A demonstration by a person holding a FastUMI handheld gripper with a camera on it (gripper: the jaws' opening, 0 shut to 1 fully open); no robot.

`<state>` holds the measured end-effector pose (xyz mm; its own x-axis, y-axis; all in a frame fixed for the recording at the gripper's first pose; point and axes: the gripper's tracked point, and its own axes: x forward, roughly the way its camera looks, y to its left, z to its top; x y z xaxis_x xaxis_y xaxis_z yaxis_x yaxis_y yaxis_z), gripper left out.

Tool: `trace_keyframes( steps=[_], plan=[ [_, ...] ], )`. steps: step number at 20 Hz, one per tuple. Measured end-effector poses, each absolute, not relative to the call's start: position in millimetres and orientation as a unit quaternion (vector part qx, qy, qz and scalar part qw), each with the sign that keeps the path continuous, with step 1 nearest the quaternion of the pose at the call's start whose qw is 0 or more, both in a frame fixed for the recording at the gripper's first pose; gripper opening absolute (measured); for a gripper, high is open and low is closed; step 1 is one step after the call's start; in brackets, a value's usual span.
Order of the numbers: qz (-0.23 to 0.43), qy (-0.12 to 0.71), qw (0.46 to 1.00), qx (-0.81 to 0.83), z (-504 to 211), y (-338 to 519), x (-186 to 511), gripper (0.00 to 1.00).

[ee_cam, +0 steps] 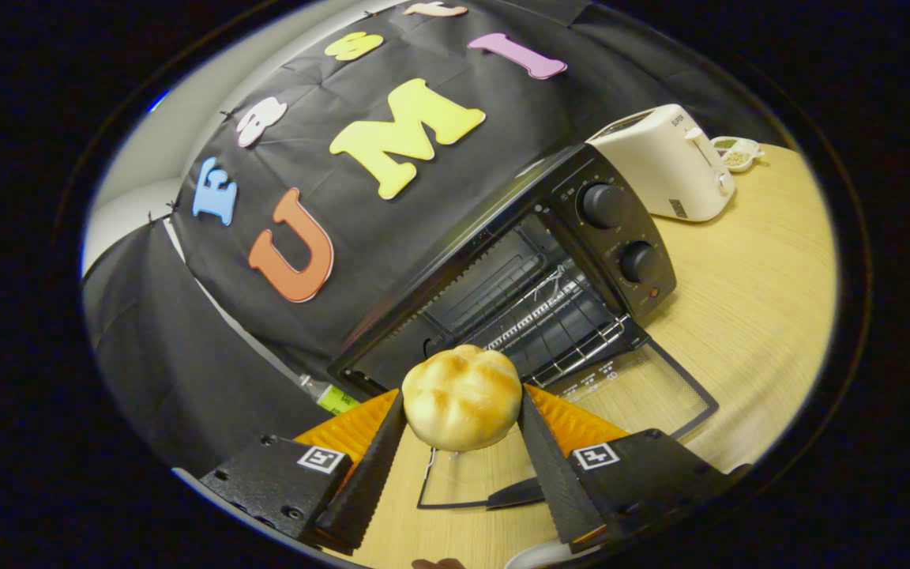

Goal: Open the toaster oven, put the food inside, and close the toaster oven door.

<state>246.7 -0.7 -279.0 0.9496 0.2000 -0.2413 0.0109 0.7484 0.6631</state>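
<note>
Bread roll (462,397) clamped in the claw (461,442), before the open toaster oven (518,292).

Bun (461,397) between fingers (366,466), open toaster oven (518,269) beyond, toaster (664,162) behind

The bread roll (462,397) hides the near part of the toaster oven's (518,269) opening and part of its lowered door (629,395). The claw (461,423) covers the roll's flanks where its fingers press. Beyond the white toaster (664,162), a small dish's (738,152) contents are too small to identify.
</note>
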Motion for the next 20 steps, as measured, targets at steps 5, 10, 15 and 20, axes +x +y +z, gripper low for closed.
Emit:
trace_keyframes(
  steps=[5,10,15,20],
  plan=[
    [0.034,0.156,0.927,0.34,-282.6,-9.2,290.9,0.9],
    [0.025,0.176,0.933,0.313,-297.6,-10.2,330.4,0.9],
    [0.015,0.167,0.94,0.297,-297.8,-17.5,347.5,0.9],
    [0.021,0.173,0.94,0.293,-297.7,-13.9,357.6,0.92]
  ],
)
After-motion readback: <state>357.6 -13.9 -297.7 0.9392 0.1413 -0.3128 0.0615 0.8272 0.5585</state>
